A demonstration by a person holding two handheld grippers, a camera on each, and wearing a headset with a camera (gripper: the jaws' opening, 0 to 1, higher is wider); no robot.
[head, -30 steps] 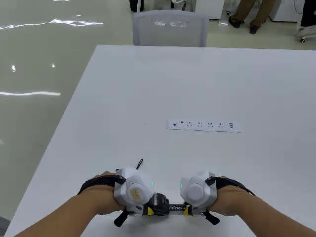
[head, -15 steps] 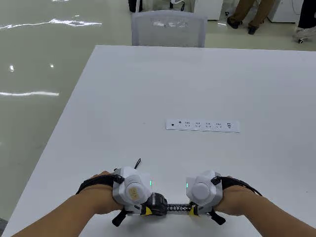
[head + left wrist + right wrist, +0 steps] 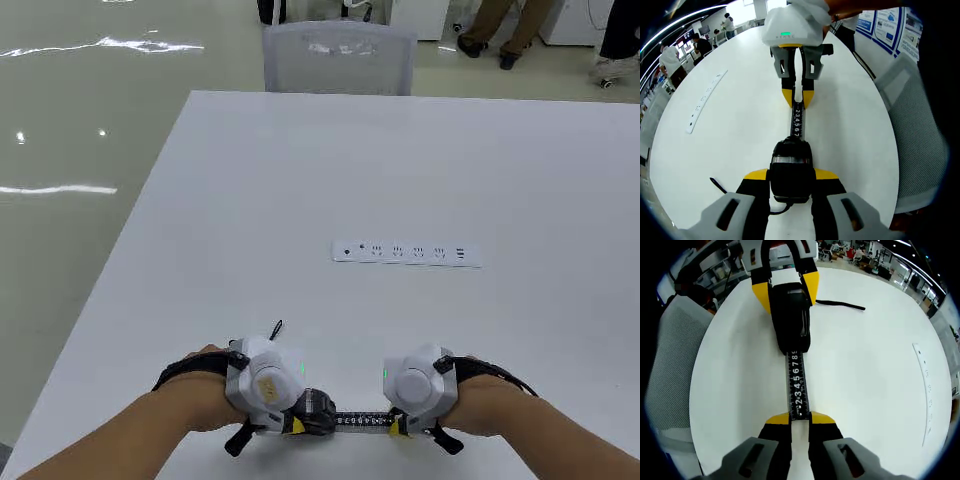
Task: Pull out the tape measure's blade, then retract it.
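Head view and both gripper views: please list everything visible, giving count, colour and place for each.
Table: 1, white, under everything.
Tape measure case: 1, black, at the near table edge, between the left jaws.
Blade: 1, black with white numerals, drawn out from the case to the right jaws.
Strap: 1, black, lying on the table beside the case.
Power strip: 1, white, mid-table.
Chair: 1, grey, at the far table edge.
Bystander's legs: tan trousers, beyond the table.
Left gripper: white with yellow tips, shut on the case.
Right gripper: same colours, shut on the blade's end.
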